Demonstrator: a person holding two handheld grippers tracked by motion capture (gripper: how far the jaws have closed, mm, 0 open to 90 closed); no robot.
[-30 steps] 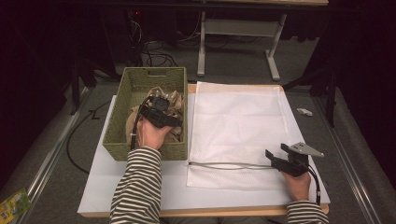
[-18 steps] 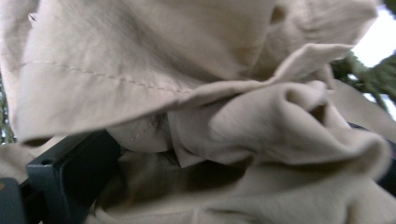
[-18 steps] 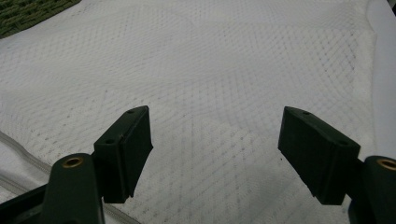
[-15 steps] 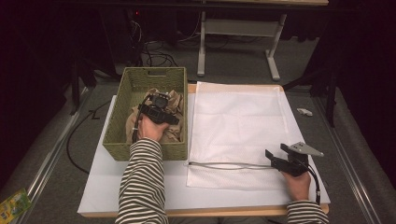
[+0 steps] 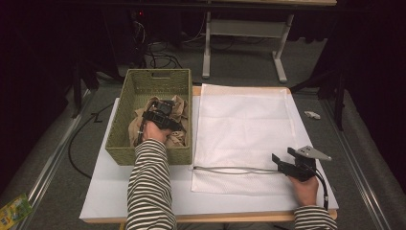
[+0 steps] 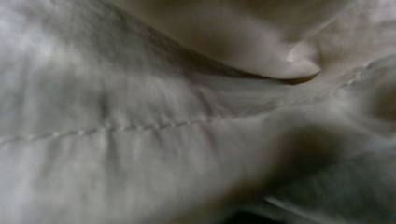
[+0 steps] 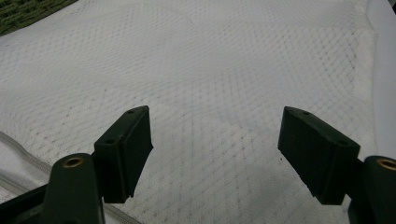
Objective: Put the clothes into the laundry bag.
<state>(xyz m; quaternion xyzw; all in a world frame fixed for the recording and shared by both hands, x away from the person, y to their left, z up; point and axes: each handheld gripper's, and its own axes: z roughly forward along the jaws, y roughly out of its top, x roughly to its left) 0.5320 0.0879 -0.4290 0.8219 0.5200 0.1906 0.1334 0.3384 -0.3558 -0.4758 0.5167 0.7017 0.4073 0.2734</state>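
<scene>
A green woven basket (image 5: pixel 151 155) stands on the left of the table with crumpled beige cloth (image 5: pixel 181 108) inside. My left gripper (image 5: pixel 162 106) points down into that cloth, its jaws buried in the folds. They have just been closing a little, and I cannot tell whether cloth is between them. In the left gripper view the beige cloth (image 6: pixel 140 140) lies very close, a stitched seam running across it. A white mesh bag (image 5: pixel 244 129) lies flat to the right of the basket. My right gripper (image 5: pixel 283 155) rests at the bag's near right corner, open (image 7: pixel 217 114) over the mesh (image 7: pixel 224 56), holding nothing.
The bag's zipper (image 5: pixel 230 168) runs along its near edge. A white board (image 5: pixel 110 191) covers the tabletop. Behind the table stand metal legs (image 5: pixel 280 67) and cables (image 5: pixel 158 57) on the floor. A small white object (image 5: pixel 312 115) lies on the floor at the right, a colourful packet (image 5: pixel 14 213) at the bottom left.
My left hand has sunk deeper into the basket and pushed the gripper down into the beige cloth. The right hand and its gripper have stayed where they were.
</scene>
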